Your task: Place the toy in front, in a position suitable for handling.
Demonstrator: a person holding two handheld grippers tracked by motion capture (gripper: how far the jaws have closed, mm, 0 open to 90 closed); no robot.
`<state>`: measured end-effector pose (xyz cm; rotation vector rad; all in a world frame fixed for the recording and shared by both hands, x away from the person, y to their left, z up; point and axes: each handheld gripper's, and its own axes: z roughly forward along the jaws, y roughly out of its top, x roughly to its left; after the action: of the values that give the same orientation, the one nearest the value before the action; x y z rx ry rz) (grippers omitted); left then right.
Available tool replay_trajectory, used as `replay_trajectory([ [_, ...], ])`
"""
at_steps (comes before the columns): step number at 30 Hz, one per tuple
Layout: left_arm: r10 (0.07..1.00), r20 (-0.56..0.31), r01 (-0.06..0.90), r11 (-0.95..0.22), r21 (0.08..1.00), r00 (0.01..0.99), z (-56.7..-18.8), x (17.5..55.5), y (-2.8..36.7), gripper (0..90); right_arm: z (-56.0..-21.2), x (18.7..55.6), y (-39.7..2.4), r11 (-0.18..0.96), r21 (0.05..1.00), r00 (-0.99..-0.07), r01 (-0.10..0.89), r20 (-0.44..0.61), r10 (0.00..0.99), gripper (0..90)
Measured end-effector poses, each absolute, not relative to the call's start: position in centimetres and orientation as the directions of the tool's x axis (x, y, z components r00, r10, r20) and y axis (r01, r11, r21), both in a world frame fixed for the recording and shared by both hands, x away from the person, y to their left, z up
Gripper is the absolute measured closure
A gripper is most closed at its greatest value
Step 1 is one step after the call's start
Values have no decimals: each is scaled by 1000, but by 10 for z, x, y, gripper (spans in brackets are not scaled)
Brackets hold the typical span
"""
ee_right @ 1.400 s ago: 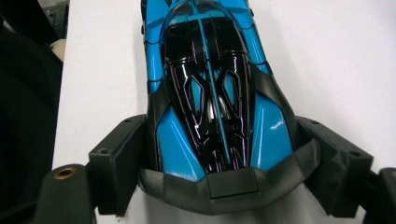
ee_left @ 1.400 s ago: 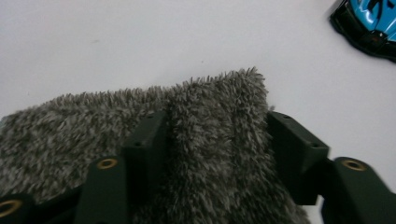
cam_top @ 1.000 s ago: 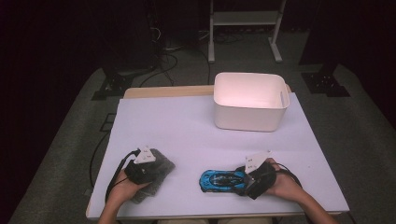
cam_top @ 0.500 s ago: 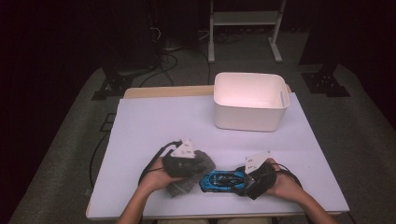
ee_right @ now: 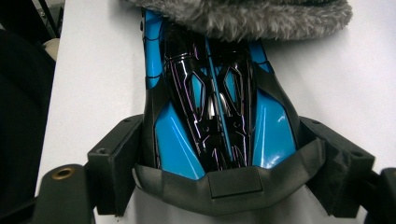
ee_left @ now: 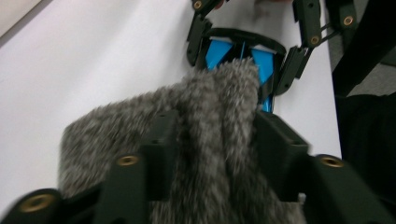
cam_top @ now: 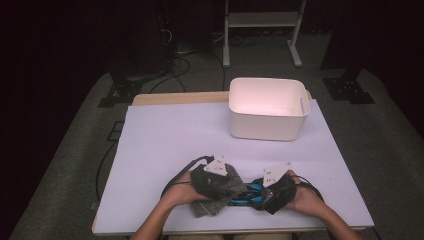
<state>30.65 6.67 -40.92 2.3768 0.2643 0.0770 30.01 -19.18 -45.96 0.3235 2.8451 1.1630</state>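
Observation:
A blue and black toy car (cam_top: pixel 246 196) lies near the table's front edge. My right gripper (cam_top: pixel 260 193) is shut on its rear end. In the right gripper view the jaws (ee_right: pixel 219 140) press both sides of the car (ee_right: pixel 210 107). A grey furry cloth (cam_top: pixel 220 199) rests over the car's nose, with my left gripper (cam_top: pixel 234 188) on it. In the left gripper view the cloth (ee_left: pixel 210 107) lies between the jaws (ee_left: pixel 215 122), which have just been opening. The car (ee_left: pixel 219 52) shows beyond it, as does the cloth's edge (ee_right: pixel 243 14) in the right gripper view.
A white plastic bin (cam_top: pixel 267 129) stands at the back right of the white table (cam_top: pixel 175 135). A wooden strip (cam_top: pixel 175 98) runs along the table's far edge. Cables trail from both grippers across the front edge.
My left hand has carried the grey cloth rightward from the front left of the table to the car, and the cloth now covers the car's nose. The right hand has stayed still.

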Motion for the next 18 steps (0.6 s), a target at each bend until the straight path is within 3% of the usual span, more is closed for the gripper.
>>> replay_trajectory([
  [3,246,-29,200,-709,677,969,-412,306,76,400,-460,300,-192,696,699,-978,166,25,208,199],
  [7,233,-67,214,-693,688,970,-422,305,85,619,-458,298,-189,714,686,-980,140,-8,199,199],
  [9,226,-59,203,-690,694,972,-423,304,87,678,-456,297,-187,727,678,-981,114,-36,188,199],
  [18,233,-23,183,-696,694,972,-409,312,85,714,-452,306,-171,720,687,-983,101,-41,177,194],
])
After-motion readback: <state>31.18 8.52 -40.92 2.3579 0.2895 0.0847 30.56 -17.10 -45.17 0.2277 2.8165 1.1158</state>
